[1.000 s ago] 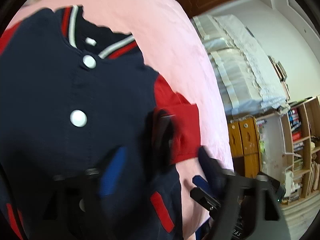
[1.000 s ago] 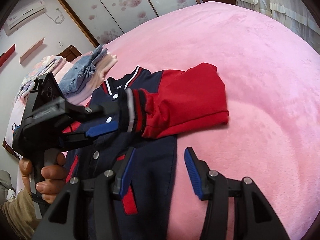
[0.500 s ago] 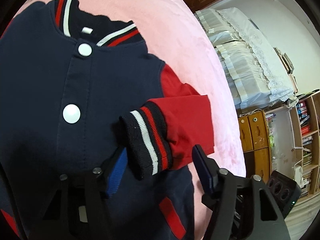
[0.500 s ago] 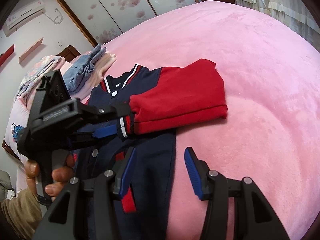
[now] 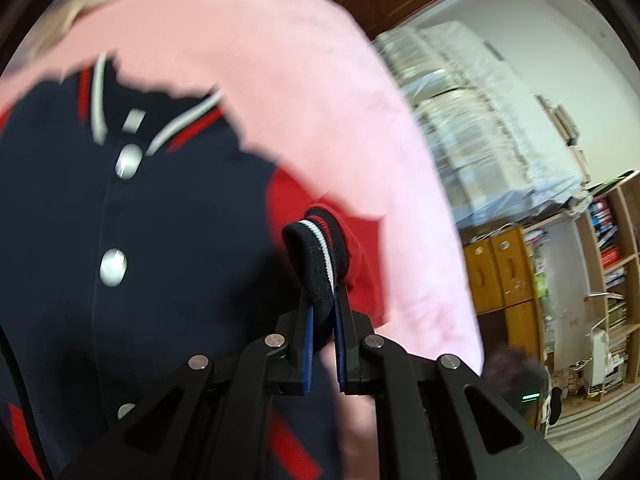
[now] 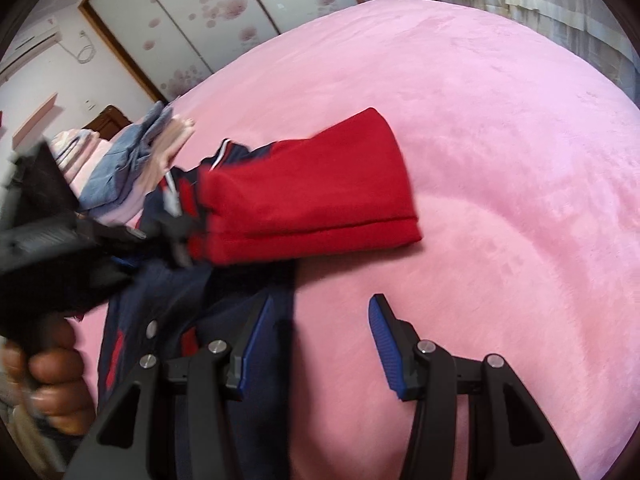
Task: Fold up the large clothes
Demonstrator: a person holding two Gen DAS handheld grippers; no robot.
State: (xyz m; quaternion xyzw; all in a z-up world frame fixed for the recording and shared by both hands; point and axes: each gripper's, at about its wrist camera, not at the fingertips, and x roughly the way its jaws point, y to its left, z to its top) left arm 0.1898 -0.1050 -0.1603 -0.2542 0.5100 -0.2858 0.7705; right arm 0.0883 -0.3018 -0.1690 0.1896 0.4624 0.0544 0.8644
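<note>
A navy varsity jacket (image 5: 180,240) with white snaps and red sleeves lies front up on the pink bed (image 5: 320,100). My left gripper (image 5: 322,320) is shut on the striped knit cuff (image 5: 318,256) of the red sleeve (image 6: 308,196), which is folded across the jacket's side. In the right wrist view the left gripper (image 6: 176,232) holds the cuff lifted above the jacket body (image 6: 192,320). My right gripper (image 6: 316,332) is open and empty, low over the jacket's edge and the bed.
A pile of folded clothes, denim on top (image 6: 132,160), lies at the head of the bed. A wardrobe with flowered doors (image 6: 224,20) stands behind it. Wooden cabinets (image 5: 504,272) and bookshelves (image 5: 608,248) stand beyond the bed's right edge.
My left gripper was open around the striped cuff half a second ago. It has shut on the cuff and lifted it. The right gripper has stayed open, almost in place.
</note>
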